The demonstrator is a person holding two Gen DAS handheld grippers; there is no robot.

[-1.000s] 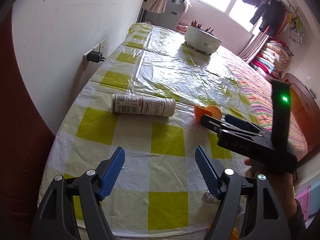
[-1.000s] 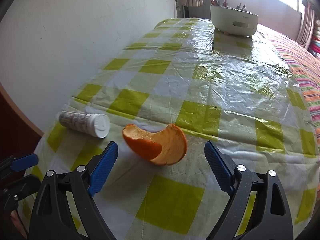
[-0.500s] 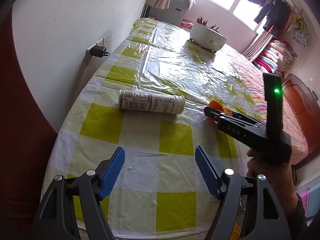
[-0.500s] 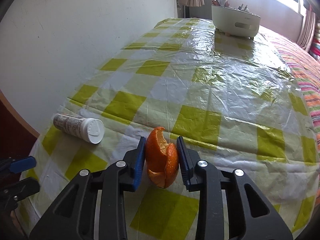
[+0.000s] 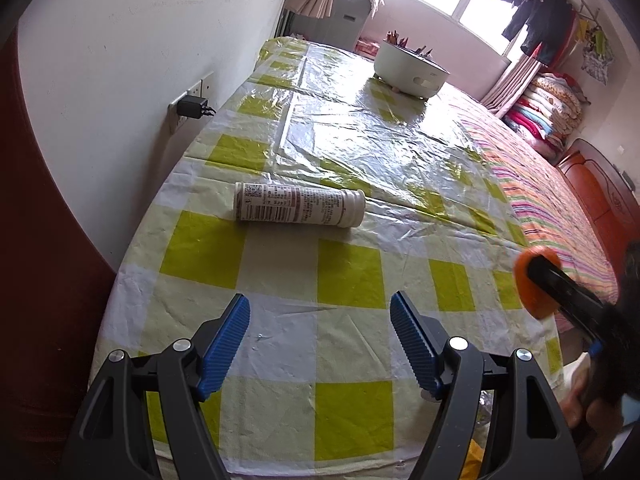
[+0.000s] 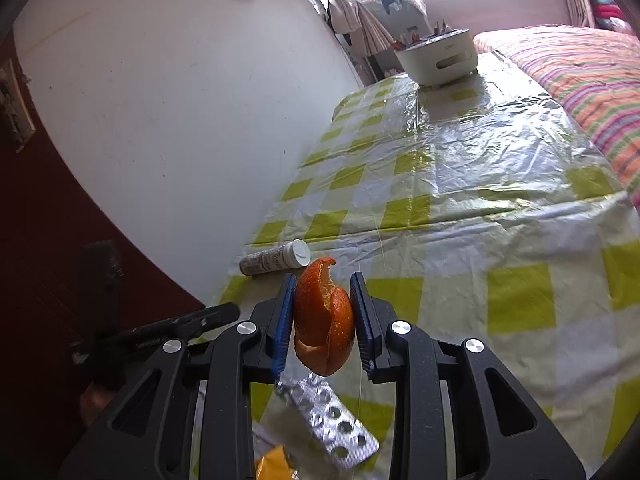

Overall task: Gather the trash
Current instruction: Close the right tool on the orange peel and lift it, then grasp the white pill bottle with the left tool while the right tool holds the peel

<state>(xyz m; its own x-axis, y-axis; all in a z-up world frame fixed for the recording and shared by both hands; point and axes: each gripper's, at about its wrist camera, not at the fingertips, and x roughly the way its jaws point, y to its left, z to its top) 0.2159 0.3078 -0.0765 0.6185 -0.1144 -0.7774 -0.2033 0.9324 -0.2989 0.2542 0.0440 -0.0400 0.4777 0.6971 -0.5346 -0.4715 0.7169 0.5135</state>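
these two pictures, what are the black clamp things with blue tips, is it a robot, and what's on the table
No robot here: a person holds a black hand tool in each hand, each with two blue ribbed fingers and a camera looking out along them. That is why the fingers fill the bottom of each picture.

In the left hand's view, the left tool stands open over the yellow-and-white checked plastic tablecloth, holding nothing. Ahead lies a white labelled plastic bottle on its side. Far back stands a round white pot.

In the right hand's view, the right tool is shut on a curled orange peel, lifted off the cloth. Below it a silver blister pack shows.

The peel looks like trash being collected.
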